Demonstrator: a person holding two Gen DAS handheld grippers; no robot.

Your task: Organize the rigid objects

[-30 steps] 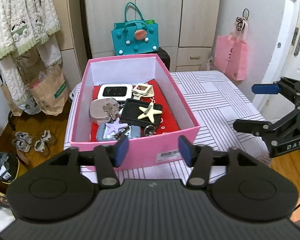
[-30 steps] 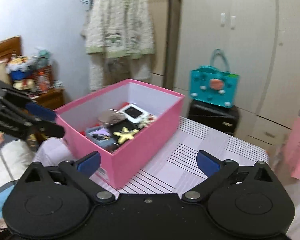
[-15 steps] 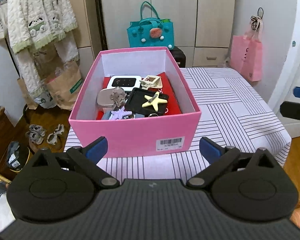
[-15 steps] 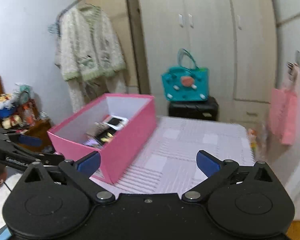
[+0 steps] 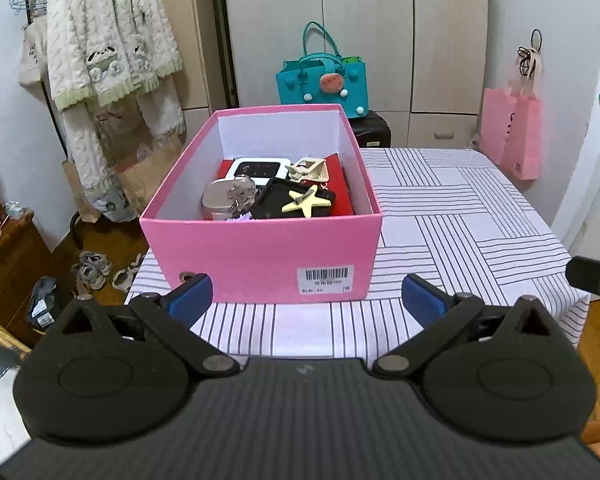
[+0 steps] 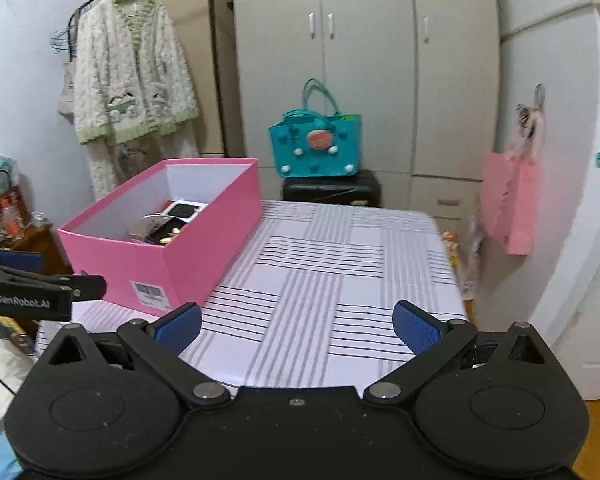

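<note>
Pink cardboard box [image 5: 260, 254] on the striped desk [image 5: 452, 224] is holding all our little things; we are keeping both the left gripper [image 5: 306, 294] and right gripper [image 6: 296, 322] spread, holding nothing.

"GenRobot.AI" stands on the left tool [image 6: 32, 276]; the pink box's [image 5: 260, 252] barcode label seems illegible

a pink box [image 5: 260, 252] with a white inside sits on a white tablecloth [image 5: 460, 216] with dark stripes. a pale yellow star clip [image 5: 306, 200] lies on a black tray [image 5: 276, 200]. behind hang a teal bag [image 5: 322, 88] and a pink paper bag [image 5: 510, 136].
</note>
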